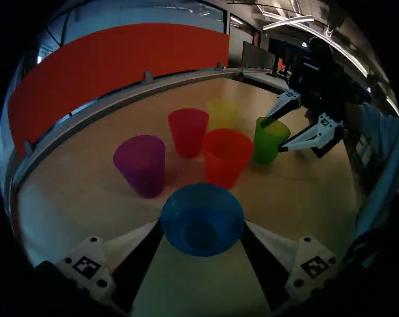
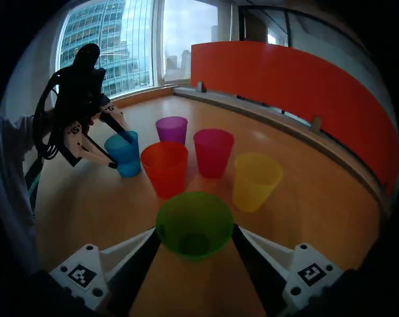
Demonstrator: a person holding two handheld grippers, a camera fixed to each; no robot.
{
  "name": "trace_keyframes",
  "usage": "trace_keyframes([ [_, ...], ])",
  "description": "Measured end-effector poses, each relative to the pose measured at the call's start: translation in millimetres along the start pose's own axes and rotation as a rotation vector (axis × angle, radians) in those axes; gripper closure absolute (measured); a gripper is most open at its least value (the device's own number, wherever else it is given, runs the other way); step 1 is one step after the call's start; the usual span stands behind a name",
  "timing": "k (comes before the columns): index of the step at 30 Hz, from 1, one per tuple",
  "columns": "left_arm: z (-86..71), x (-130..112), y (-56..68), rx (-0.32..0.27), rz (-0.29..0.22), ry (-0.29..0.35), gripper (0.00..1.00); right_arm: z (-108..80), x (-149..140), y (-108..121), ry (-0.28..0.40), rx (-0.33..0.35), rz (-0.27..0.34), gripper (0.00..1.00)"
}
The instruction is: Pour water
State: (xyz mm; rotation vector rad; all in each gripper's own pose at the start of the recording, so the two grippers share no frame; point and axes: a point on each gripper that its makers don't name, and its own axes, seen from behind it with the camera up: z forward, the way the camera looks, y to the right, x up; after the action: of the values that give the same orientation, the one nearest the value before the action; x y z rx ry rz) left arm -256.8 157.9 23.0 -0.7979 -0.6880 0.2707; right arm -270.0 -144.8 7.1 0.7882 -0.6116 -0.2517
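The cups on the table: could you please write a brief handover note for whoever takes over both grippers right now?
Left gripper: shut on the blue cup, which is upright.
Right gripper: shut on the green cup, also upright, on the far side of the group from the blue one.
Between them on the table stand the purple cup, pink cup, orange cup and yellow cup, all free.
Done: both cups are gripped.
Left: the pour itself. No cup is tilted yet, and I see no water in either held cup.
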Motion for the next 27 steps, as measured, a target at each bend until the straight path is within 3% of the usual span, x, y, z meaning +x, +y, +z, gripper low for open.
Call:
trace_keyframes([
  [3, 0.2, 1.8, 0.8, -0.007, -0.013, 0.007, 0.12, 0.5, 0.3, 0.2, 0.001, 0.000, 0.001, 0.00],
  [5, 0.8, 2.7, -0.2, -0.006, -0.019, 0.008, 0.13, 1.1, 0.5, 0.0, 0.001, 0.001, 0.001, 0.00],
  [13, 1.9, 3.3, -0.5, 0.002, -0.008, 0.009, 0.14, 2.8, 0.7, -0.4, 0.005, 0.000, 0.003, 0.01],
  [16, 2.0, 3.7, -0.5, 0.001, -0.013, 0.008, 0.14, 3.9, 1.4, -1.2, 0.011, 0.003, 0.009, 0.08],
  [27, 0.8, 4.1, -0.4, 0.002, -0.018, 0.013, 0.15, -1.6, 4.8, -1.9, 0.043, 0.001, 0.018, 0.09],
])
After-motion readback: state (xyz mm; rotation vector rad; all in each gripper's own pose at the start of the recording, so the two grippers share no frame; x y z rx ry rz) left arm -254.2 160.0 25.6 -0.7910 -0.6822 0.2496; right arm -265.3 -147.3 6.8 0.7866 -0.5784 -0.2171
